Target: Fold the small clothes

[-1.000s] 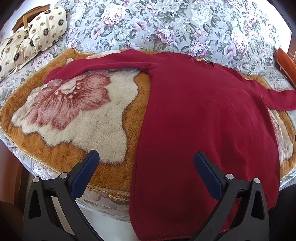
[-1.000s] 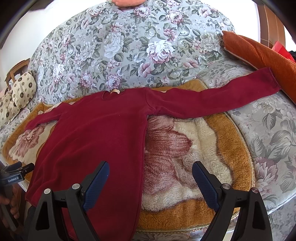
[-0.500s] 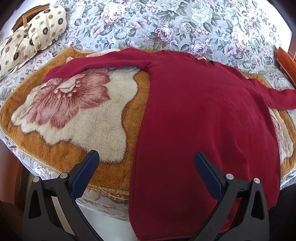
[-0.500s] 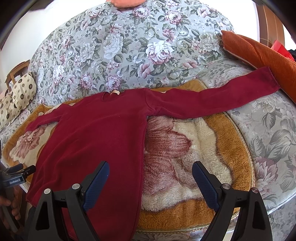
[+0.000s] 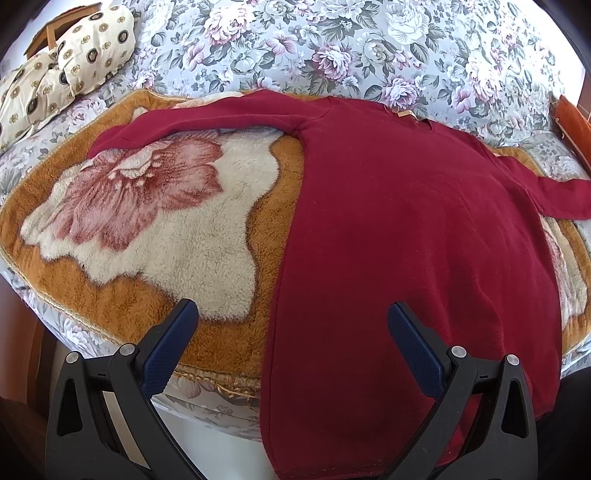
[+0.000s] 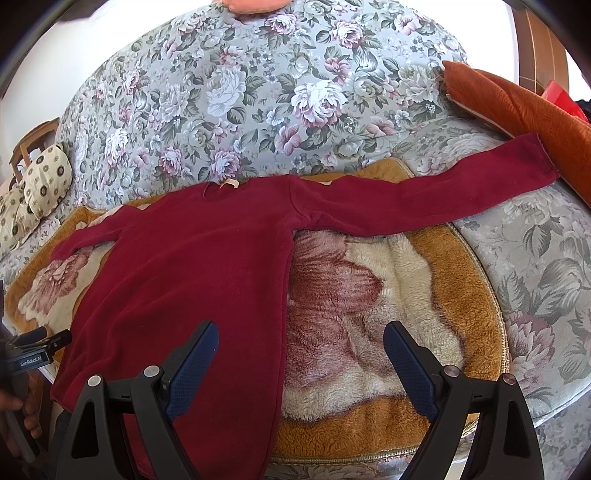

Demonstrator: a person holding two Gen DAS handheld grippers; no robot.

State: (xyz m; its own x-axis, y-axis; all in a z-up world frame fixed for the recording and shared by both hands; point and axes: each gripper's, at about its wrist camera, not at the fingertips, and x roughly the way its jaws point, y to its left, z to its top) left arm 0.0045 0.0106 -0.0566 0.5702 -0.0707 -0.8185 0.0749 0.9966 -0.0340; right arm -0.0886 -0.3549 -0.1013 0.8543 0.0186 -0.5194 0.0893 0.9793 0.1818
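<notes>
A dark red long-sleeved top (image 5: 406, 236) (image 6: 192, 273) lies flat on a plush brown blanket with a pink flower (image 5: 147, 229) (image 6: 369, 295), both sleeves spread out sideways and its hem hanging over the sofa's front edge. My left gripper (image 5: 291, 325) hovers open above the top's left side seam near the hem, nothing between its fingers. My right gripper (image 6: 301, 347) stands open over the top's right side seam, also holding nothing. The left gripper's body (image 6: 29, 350) and a hand show at the far left edge of the right wrist view.
The floral sofa (image 5: 332, 48) (image 6: 258, 92) backs the blanket. Cream patterned cushions (image 5: 62, 62) (image 6: 37, 192) lie at the left, and an orange cushion (image 6: 524, 107) at the right touches the right sleeve's cuff. A wooden chair (image 5: 62, 22) stands behind the left cushions.
</notes>
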